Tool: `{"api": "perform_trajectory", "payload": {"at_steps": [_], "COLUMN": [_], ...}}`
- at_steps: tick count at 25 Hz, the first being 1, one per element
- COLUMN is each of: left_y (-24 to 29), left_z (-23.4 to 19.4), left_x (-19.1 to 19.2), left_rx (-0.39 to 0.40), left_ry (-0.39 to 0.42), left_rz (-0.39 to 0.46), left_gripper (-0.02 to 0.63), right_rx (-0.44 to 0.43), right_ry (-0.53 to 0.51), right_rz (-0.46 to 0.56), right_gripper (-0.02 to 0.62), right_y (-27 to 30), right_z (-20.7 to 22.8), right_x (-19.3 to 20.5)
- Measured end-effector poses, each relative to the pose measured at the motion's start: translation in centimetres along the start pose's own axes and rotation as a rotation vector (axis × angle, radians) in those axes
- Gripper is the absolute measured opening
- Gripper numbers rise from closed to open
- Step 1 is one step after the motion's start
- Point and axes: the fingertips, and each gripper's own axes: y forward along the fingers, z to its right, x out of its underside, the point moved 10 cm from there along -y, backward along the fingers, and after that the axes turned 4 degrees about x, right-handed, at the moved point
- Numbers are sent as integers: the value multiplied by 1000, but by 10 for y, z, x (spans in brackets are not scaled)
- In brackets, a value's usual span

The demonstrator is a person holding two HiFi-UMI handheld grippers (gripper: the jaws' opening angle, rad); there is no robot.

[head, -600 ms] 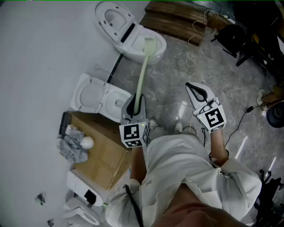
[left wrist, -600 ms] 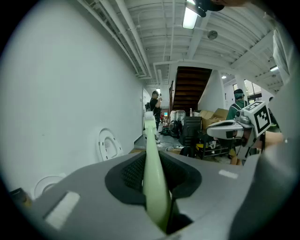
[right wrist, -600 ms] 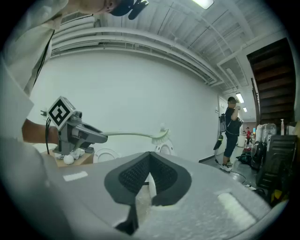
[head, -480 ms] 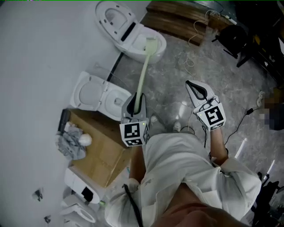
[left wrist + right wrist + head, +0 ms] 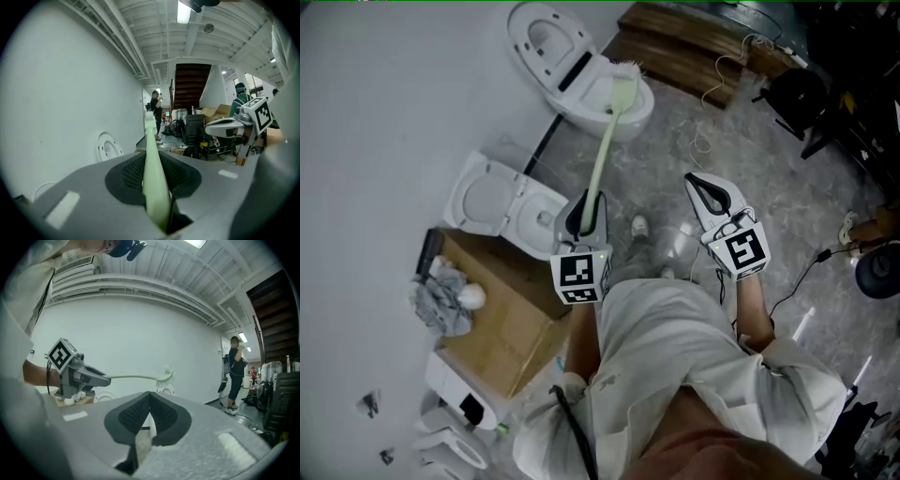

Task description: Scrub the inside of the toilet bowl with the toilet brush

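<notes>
Two grippers in play, only one working. Left gripper [image 5: 585, 208] has its jaws clamped on the bottom end of the toilet brush [image 5: 604, 150], the pale green handle pinched between the black pads and running straight out from the person toward the wall. Brush head [image 5: 623, 82] sits over the open toilet bowl [image 5: 641, 108], near the rim, bristles turned toward the raised lid [image 5: 542, 36]. From the right gripper view the head looks lifted in the air above the toilet, not down inside; contact with the bowl can't be told.

Right gripper [image 5: 695, 182] is held out beside the left one, well apart from the brush, jaw tips pressed together with nothing between them.

Second toilet [image 5: 492, 202] stands against the wall, nearer the person and just beside the left gripper. Cardboard box [image 5: 514, 323] next to it, grey rag [image 5: 439, 306] lying on top. Dark wooden planks [image 5: 675, 45] lie past the first toilet. Loose cable [image 5: 705, 141] trails on the grey floor [image 5: 769, 178]. Another person [image 5: 234, 376] stands far down the room.
</notes>
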Motion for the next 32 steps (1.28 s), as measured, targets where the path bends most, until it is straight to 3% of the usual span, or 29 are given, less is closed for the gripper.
{"api": "perform_trajectory", "payload": {"at_steps": [21,32], "left_y": [161,210], "left_z": [-156,-195], "left_x": [-25,-26], "left_rx": [80,68], "left_ry": [-27,-45], "left_rz": [17,16], "left_gripper": [101,101], "right_rx": [69,61], "right_ry": [-47,-17], "right_rz": [-86,-123], "right_gripper": [3,3], "right_y": [202,256], "right_z": [57,81], "right_x": [-13,-1]}}
